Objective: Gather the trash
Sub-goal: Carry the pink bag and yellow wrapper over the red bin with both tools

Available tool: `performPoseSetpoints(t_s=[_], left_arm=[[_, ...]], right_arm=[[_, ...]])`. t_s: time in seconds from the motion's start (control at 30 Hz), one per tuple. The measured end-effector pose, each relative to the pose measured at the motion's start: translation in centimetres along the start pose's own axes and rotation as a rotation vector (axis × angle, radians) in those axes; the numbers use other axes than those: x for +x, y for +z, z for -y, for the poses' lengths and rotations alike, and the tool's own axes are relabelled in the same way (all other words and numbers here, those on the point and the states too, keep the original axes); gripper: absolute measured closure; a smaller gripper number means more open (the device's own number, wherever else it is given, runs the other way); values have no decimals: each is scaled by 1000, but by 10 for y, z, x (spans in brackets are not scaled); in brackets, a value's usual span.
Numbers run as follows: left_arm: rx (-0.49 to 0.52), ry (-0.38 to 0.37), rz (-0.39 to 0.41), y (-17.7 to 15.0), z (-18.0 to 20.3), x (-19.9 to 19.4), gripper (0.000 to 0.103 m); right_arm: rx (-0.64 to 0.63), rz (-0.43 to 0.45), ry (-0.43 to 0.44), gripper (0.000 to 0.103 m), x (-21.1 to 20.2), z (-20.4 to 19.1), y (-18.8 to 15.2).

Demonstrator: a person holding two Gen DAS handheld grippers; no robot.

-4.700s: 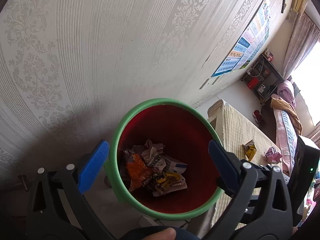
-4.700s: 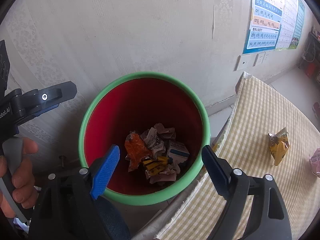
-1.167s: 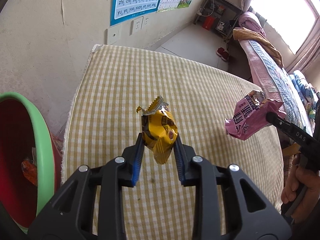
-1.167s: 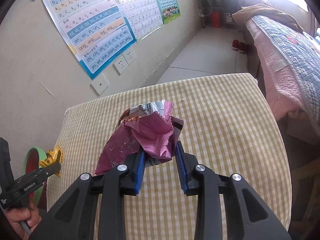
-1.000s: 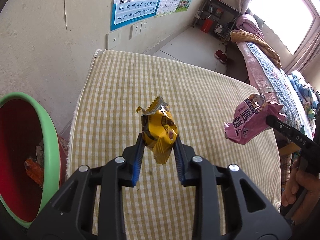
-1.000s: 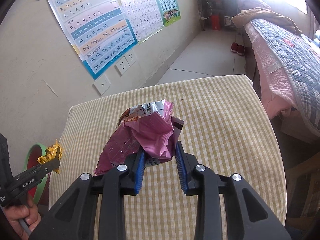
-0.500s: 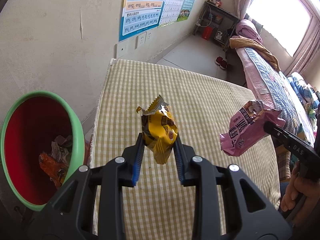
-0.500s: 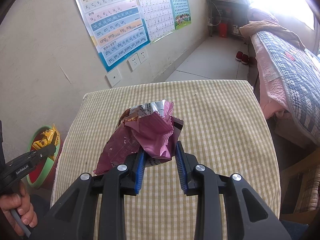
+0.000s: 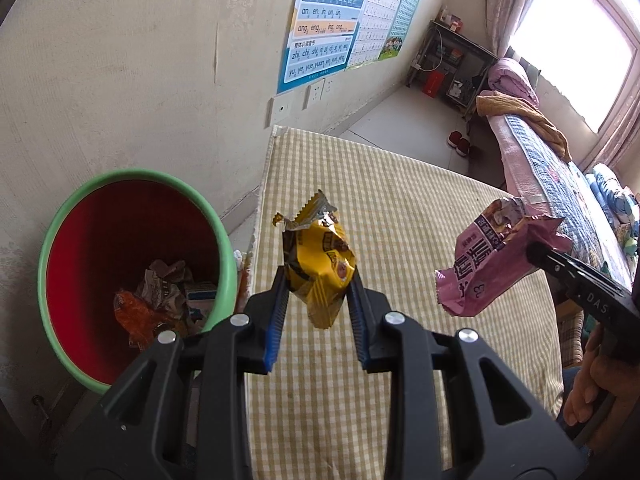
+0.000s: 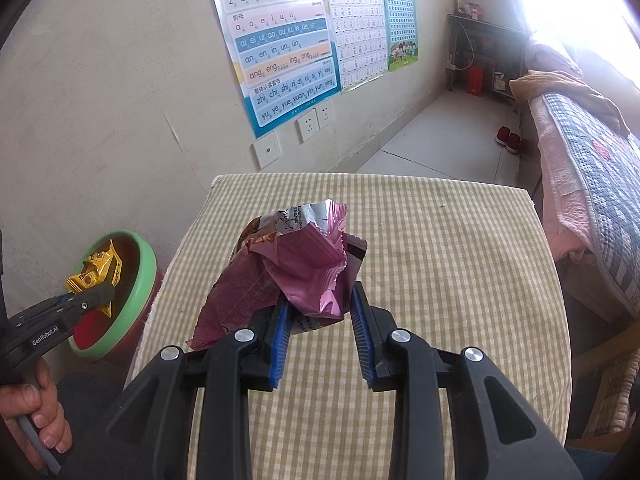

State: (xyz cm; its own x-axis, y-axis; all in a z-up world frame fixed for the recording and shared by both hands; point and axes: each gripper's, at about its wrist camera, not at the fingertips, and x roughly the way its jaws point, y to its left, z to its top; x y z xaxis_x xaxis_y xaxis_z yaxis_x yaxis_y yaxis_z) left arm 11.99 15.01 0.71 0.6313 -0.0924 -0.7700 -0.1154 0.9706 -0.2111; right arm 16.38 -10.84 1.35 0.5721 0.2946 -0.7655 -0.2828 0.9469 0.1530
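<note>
- my left tongs (image 9: 318, 300) pinch a crumpled yellow wrapper (image 9: 316, 264), held above the checked table (image 9: 400, 208) near the green-rimmed bin (image 9: 224, 240).
- my right tongs (image 10: 320, 316) grip a pink snack bag (image 10: 296, 276) over the table's middle.
- the bin holds crumpled trash (image 9: 160, 300).

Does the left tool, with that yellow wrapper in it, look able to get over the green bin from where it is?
Probably yes. The left tool, shut on the yellow wrapper, hangs beside the green bin, whose mouth is open and uncovered. The right tool with the pink wrapper is off to the other side.
</note>
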Motion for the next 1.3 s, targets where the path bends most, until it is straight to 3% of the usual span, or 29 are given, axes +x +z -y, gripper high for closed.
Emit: performPoseSetpoints(t_s=[0.87, 1.3], left_arm=[[-178, 147, 50, -14, -141, -44, 75], [-218, 174, 55, -19, -177, -54, 75]], right_arm=[[-185, -16, 151, 75, 44, -153, 17], [-278, -47, 196, 75, 77, -219, 17]])
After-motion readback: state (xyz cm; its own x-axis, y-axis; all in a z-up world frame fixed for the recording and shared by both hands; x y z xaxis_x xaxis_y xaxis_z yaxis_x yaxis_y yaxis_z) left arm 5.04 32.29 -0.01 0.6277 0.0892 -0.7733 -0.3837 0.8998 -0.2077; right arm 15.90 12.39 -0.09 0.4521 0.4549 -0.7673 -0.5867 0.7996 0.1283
